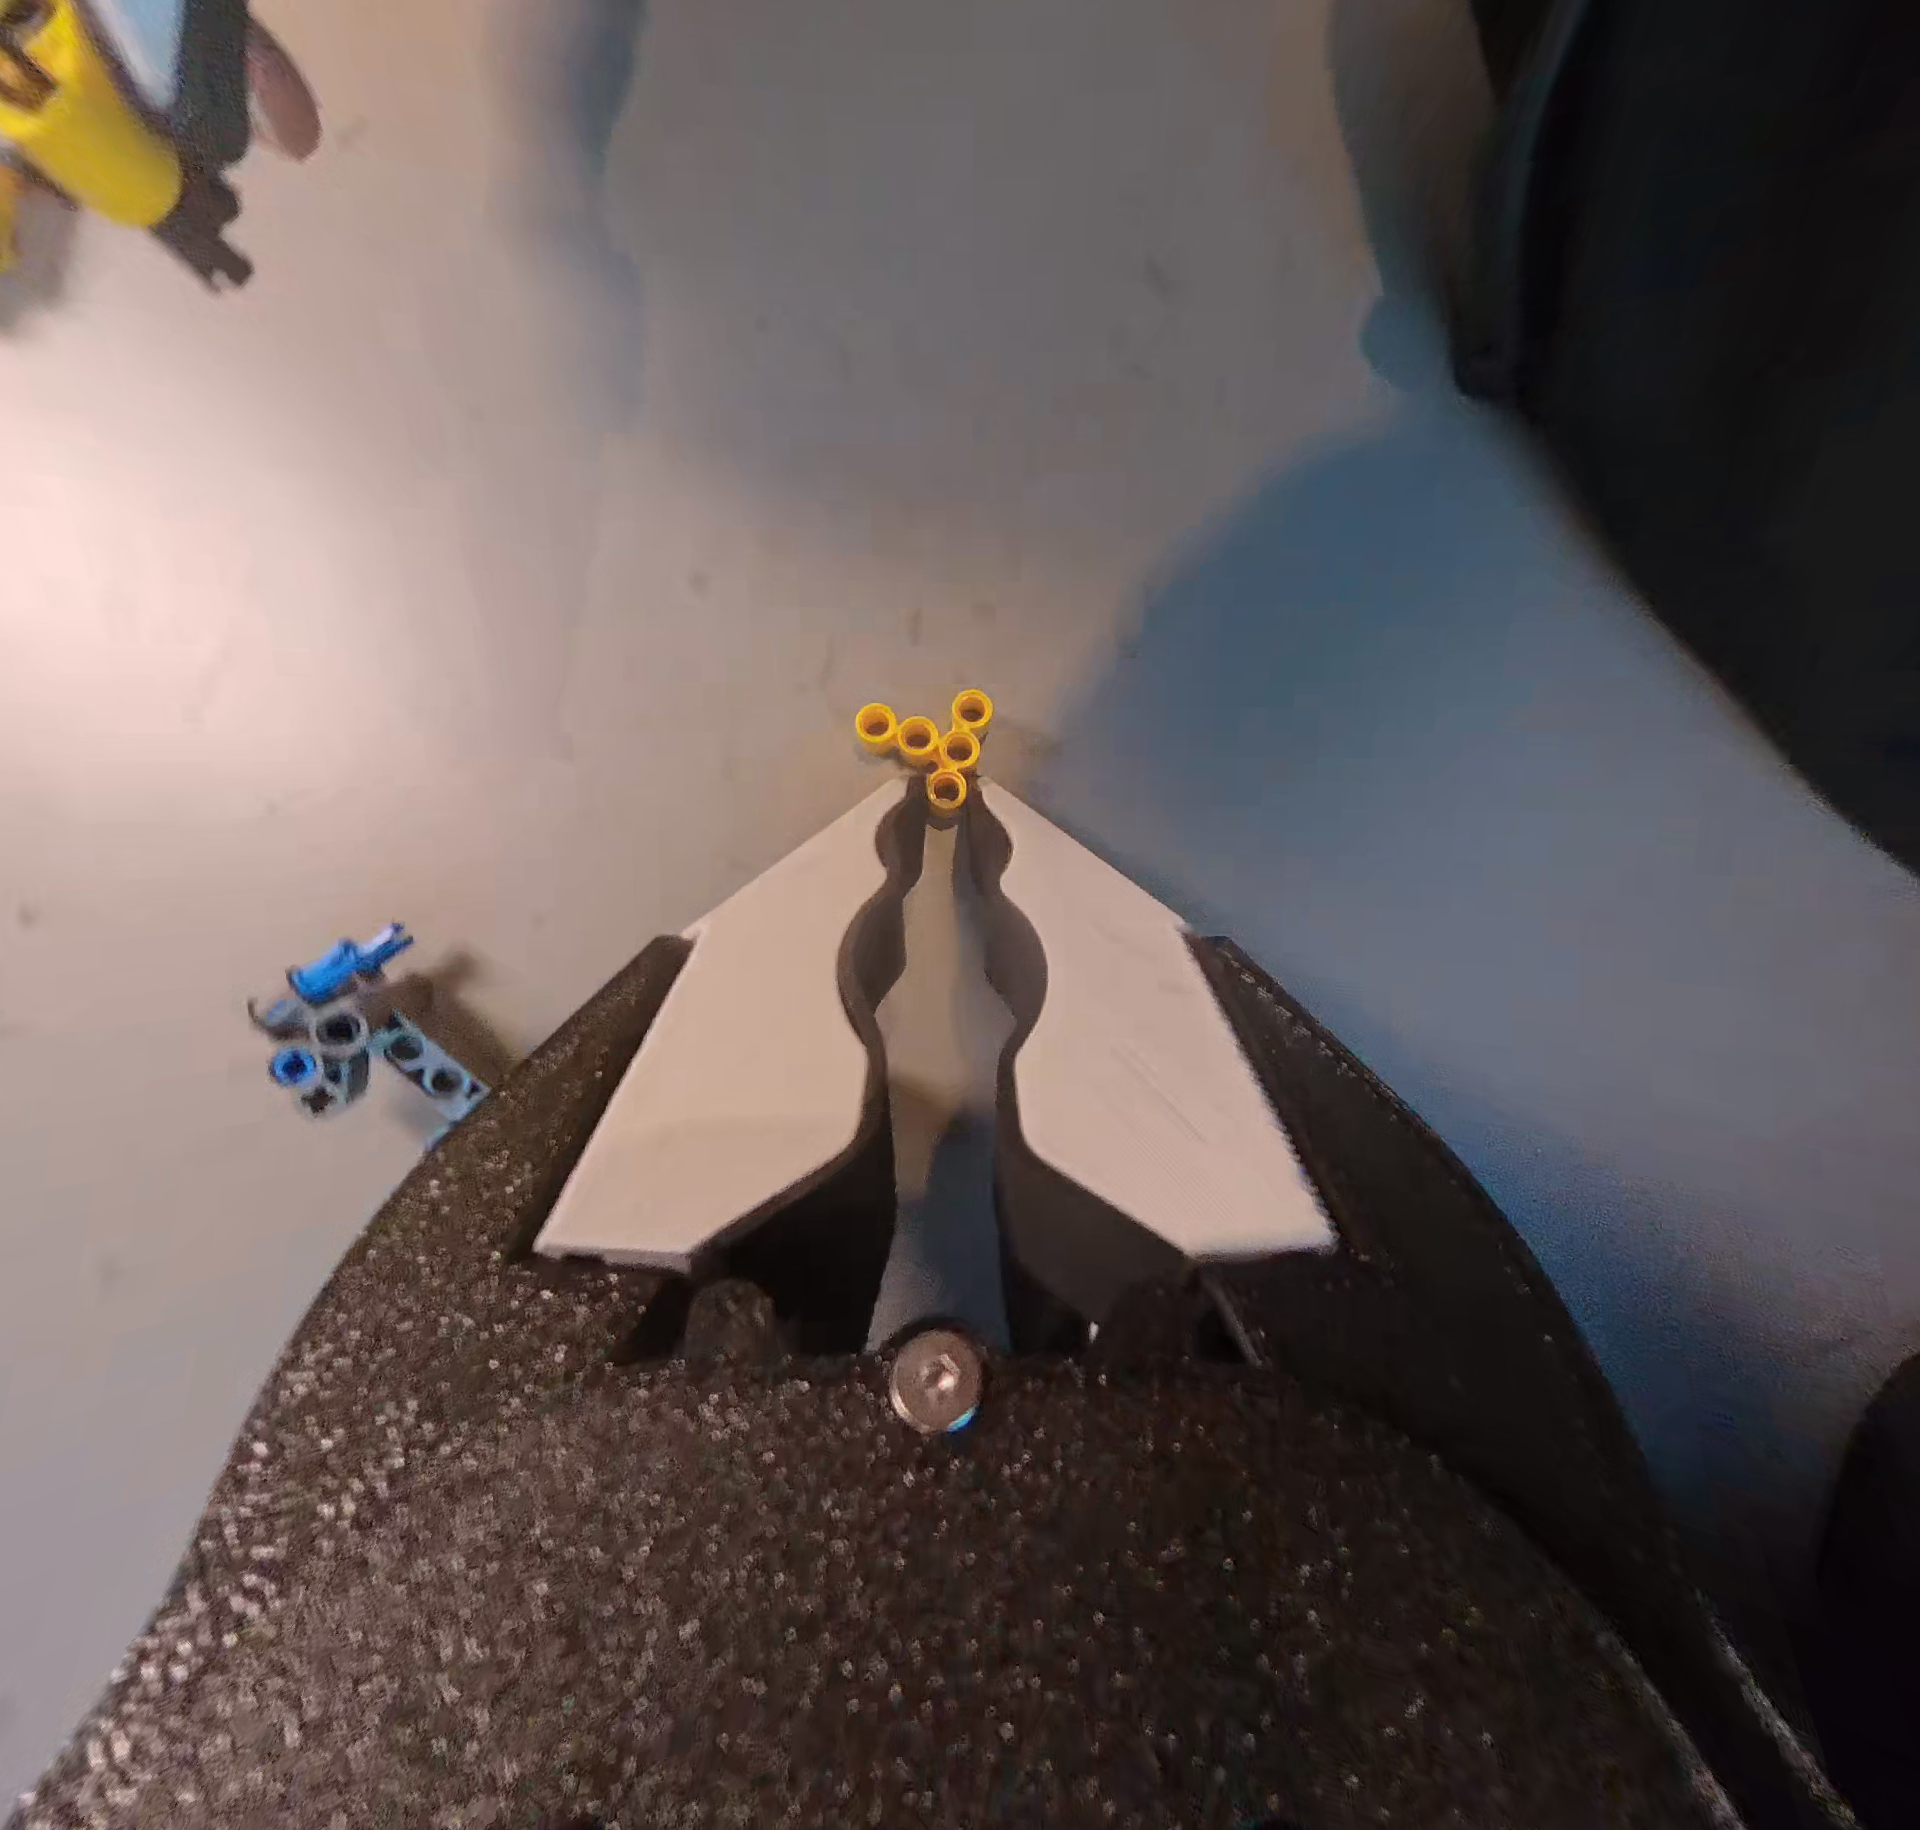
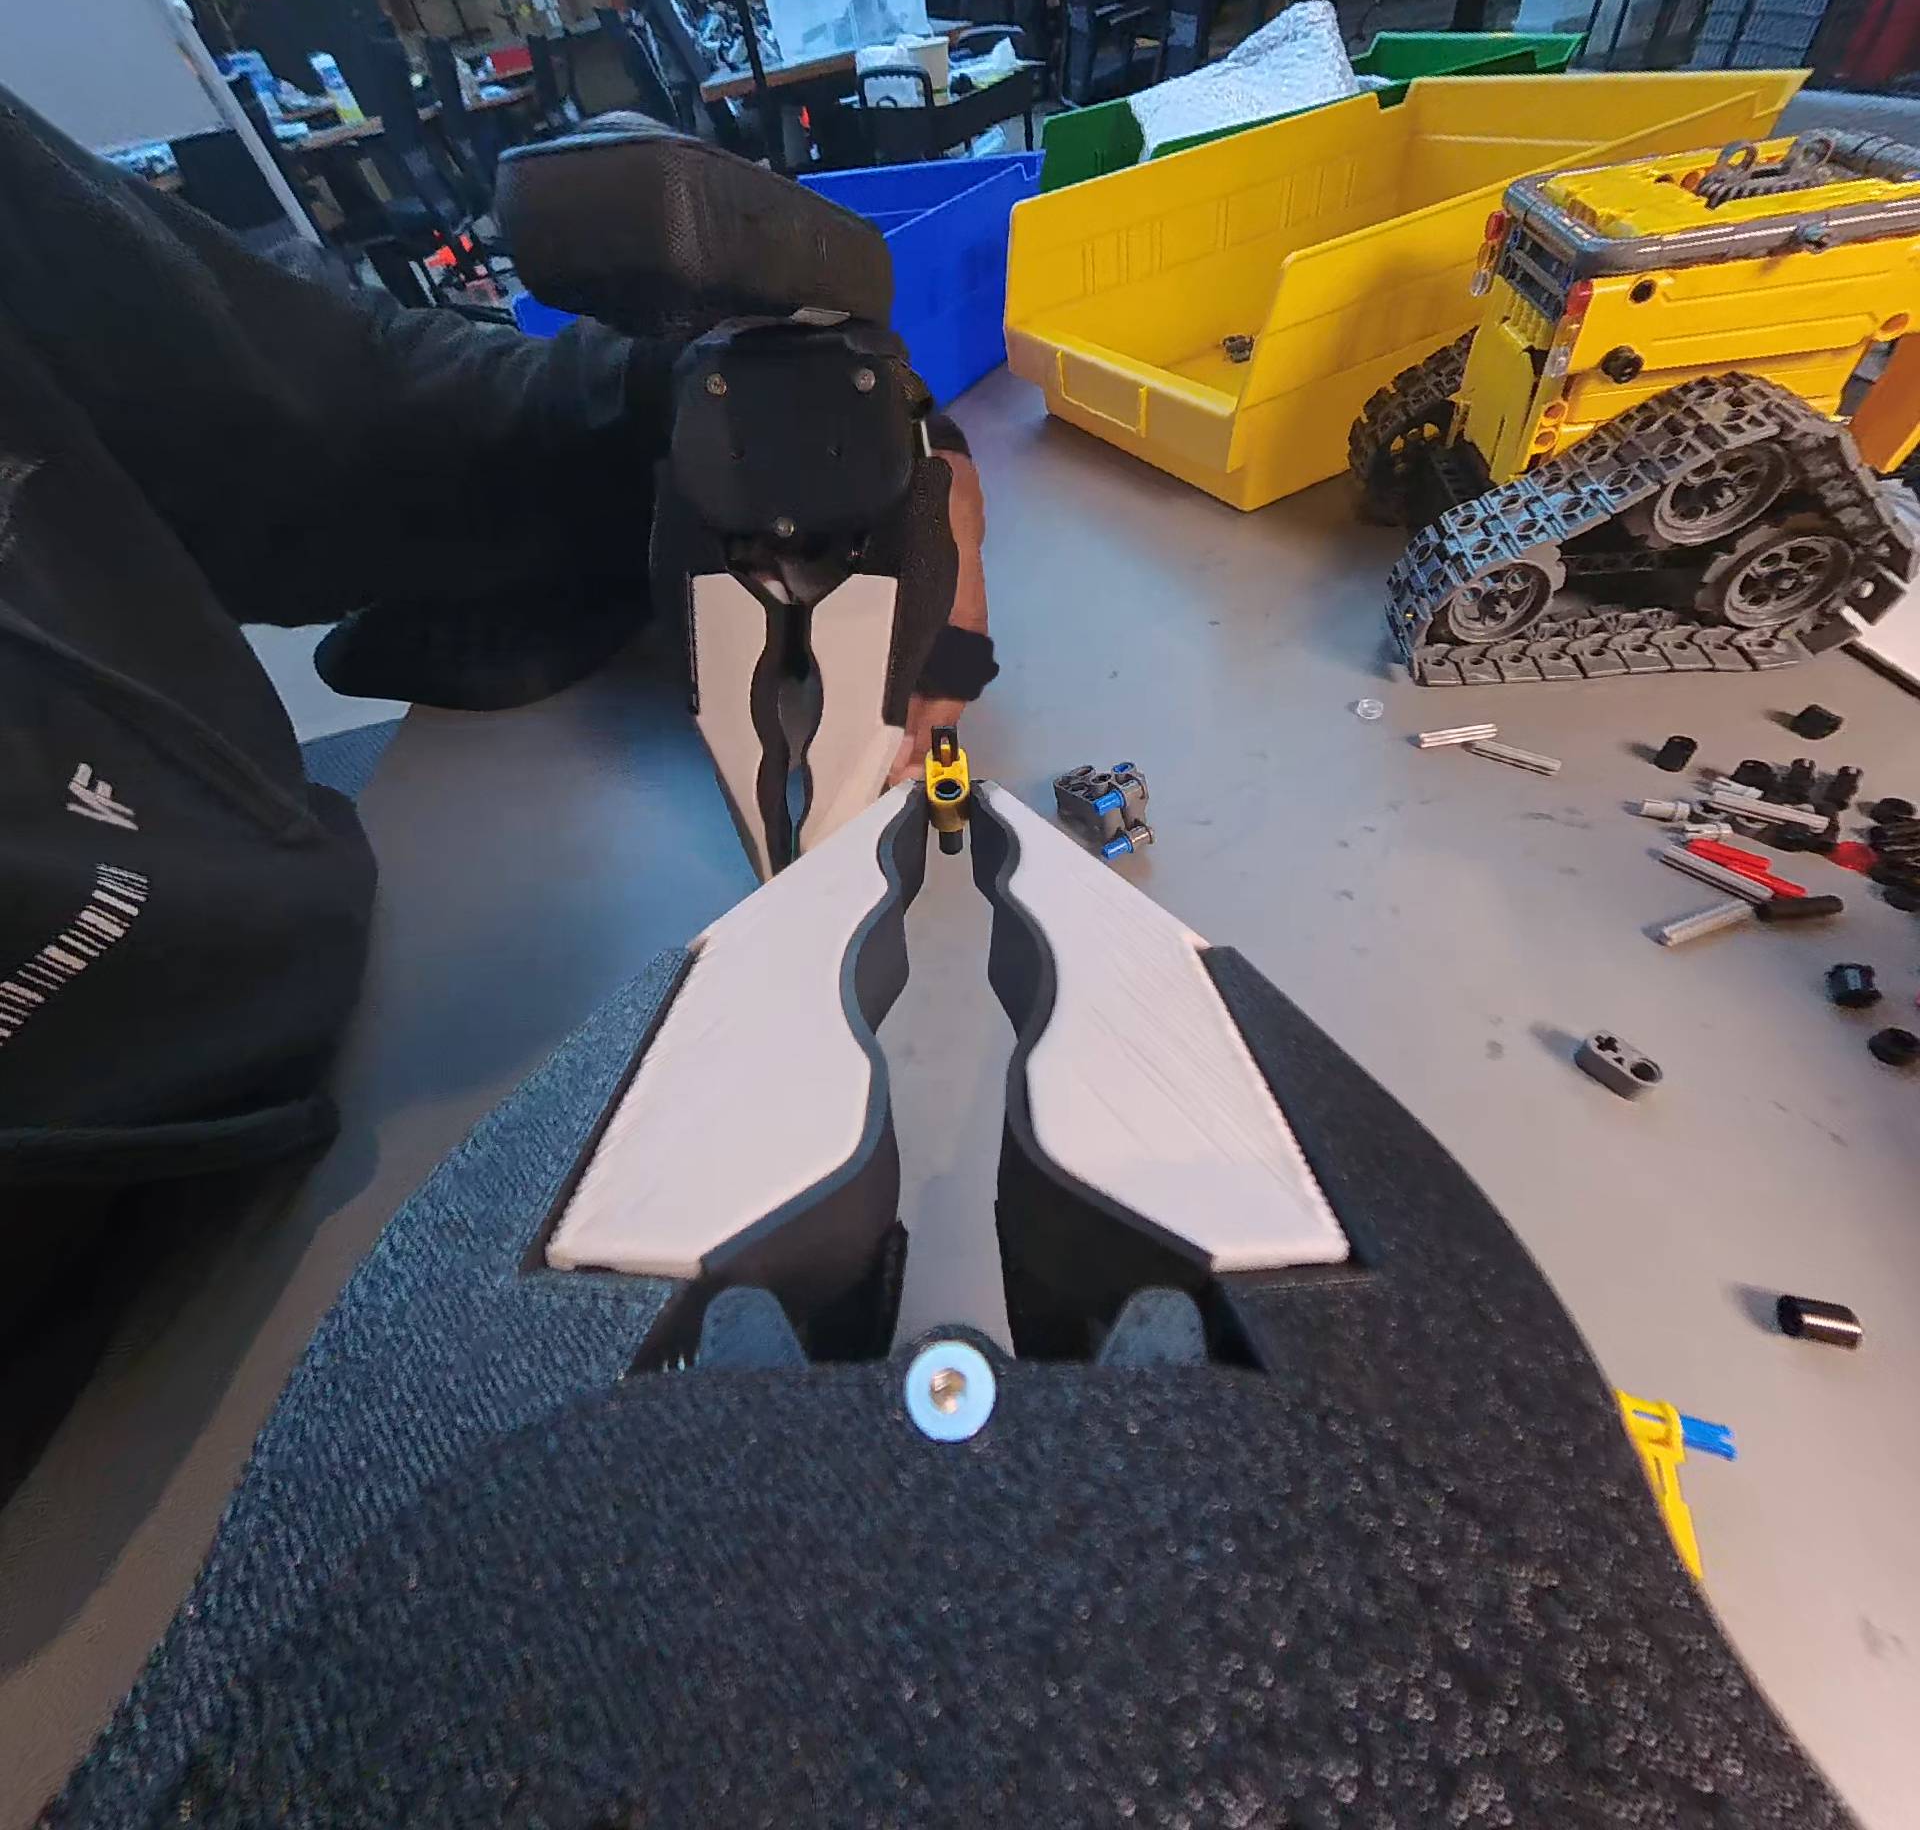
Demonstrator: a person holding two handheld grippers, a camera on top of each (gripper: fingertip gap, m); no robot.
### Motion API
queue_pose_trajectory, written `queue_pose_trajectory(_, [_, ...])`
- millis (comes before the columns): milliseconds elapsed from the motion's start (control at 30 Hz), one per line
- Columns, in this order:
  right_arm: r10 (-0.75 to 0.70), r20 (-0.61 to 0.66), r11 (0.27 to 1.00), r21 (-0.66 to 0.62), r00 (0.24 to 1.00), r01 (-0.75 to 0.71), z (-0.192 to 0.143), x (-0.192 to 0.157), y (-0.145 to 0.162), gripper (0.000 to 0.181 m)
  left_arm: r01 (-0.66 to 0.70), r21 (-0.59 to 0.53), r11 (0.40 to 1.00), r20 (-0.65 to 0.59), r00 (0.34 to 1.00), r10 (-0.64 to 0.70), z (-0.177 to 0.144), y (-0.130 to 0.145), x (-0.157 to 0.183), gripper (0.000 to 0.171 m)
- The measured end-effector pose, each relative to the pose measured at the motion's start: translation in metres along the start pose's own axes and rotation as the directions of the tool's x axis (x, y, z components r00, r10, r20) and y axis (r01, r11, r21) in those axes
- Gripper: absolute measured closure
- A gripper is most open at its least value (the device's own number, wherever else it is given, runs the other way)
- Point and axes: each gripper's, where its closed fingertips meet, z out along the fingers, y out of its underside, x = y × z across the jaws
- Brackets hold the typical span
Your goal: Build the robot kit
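Left claw point(image 1: 945, 793) is pinched narrow on a yellow angled beam point(image 1: 928, 741), gripping its lowest ring at the tips, the rest poking out just ahead over the counter point(image 1: 416, 585). Right claw point(image 2: 948, 804) is clamped on a small yellow connector point(image 2: 947, 788) with a black pin. Just right of those tips lies a grey-and-blue connector cluster point(image 2: 1107, 809); farther right, a yellow tracked vehicle point(image 2: 1683, 409) and yellow bin point(image 2: 1299, 253).
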Motion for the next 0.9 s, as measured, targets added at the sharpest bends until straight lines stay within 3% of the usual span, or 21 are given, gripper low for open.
queue_pose_trajectory(133, [-0.004,0.001,1.000,-0.011,1.000,0.004,-0.002,0.000,0.003,0.173,-0.090,-0.037,0.995,-0.050,0.995,0.088,0.007,-0.008,-0.005,0.165])
queue_pose_trajectory(267, [-0.001,0.010,1.000,-0.024,1.000,0.001,-0.002,0.000,0.006,0.173,-0.074,-0.053,0.996,-0.017,0.997,0.073,0.006,-0.008,-0.014,0.156])
queue_pose_trajectory(433, [0.000,0.027,0.999,-0.048,1.000,0.001,0.002,-0.004,0.012,0.173,0.004,-0.036,0.999,0.154,0.988,0.001,-0.003,-0.001,-0.029,0.151])
queue_pose_trajectory(567, [-0.017,0.032,0.997,-0.071,0.999,0.020,0.004,-0.007,0.015,0.173,0.073,0.016,0.997,0.346,0.935,-0.074,-0.020,0.002,-0.044,0.149])
queue_pose_trajectory(800, [-0.014,0.067,0.993,-0.115,0.998,0.021,0.014,-0.017,0.023,0.173,0.245,0.187,0.951,0.287,0.912,-0.291,-0.024,-0.003,-0.014,0.131])
queue_pose_trajectory(900, [-0.010,0.107,0.989,-0.148,0.994,0.026,0.022,-0.027,0.030,0.173,0.253,0.169,0.953,0.277,0.915,-0.292,-0.011,-0.006,-0.010,0.128])
